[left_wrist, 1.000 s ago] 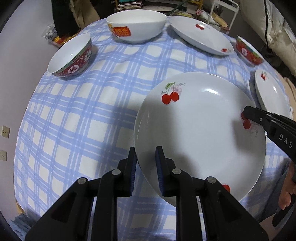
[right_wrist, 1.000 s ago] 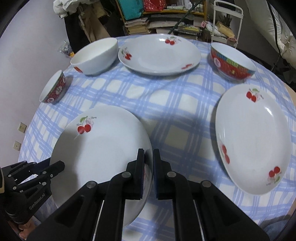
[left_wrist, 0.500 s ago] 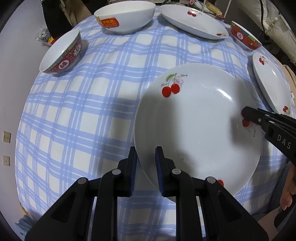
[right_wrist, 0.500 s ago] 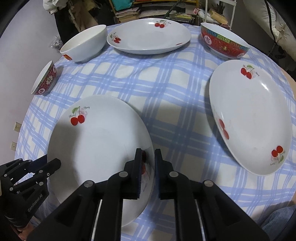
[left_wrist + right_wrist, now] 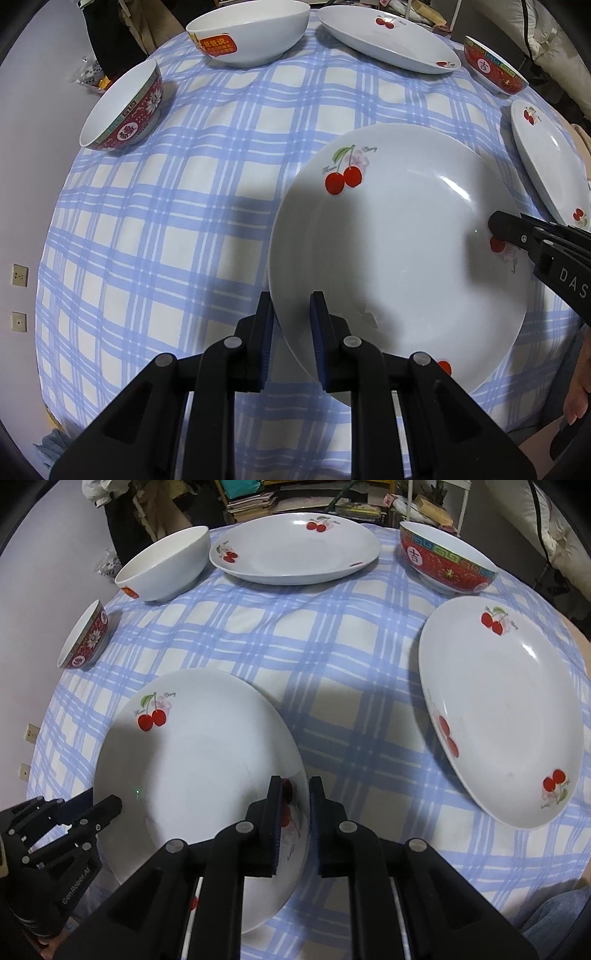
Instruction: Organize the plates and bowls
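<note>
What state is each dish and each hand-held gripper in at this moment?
Near cherry plate: gripped at both rims, tilted.
Left hand-held gripper: shut on its left rim.
Right hand-held gripper: shut on its right rim.
Right cherry plate: on cloth, empty.
Far cherry plate: on cloth, empty.
White bowl: upright, empty.
Small red bowl: upright.
Large red bowl: upright.

I read "DAS" in white on the right gripper (image 5: pixel 496 230), and "GenRobot.AI" on the left gripper (image 5: pixel 107 805). The near cherry plate (image 5: pixel 399 251) says "Cherry" by its fruit. The far red bowl (image 5: pixel 448 563) carries a white 吉 medallion.
</note>
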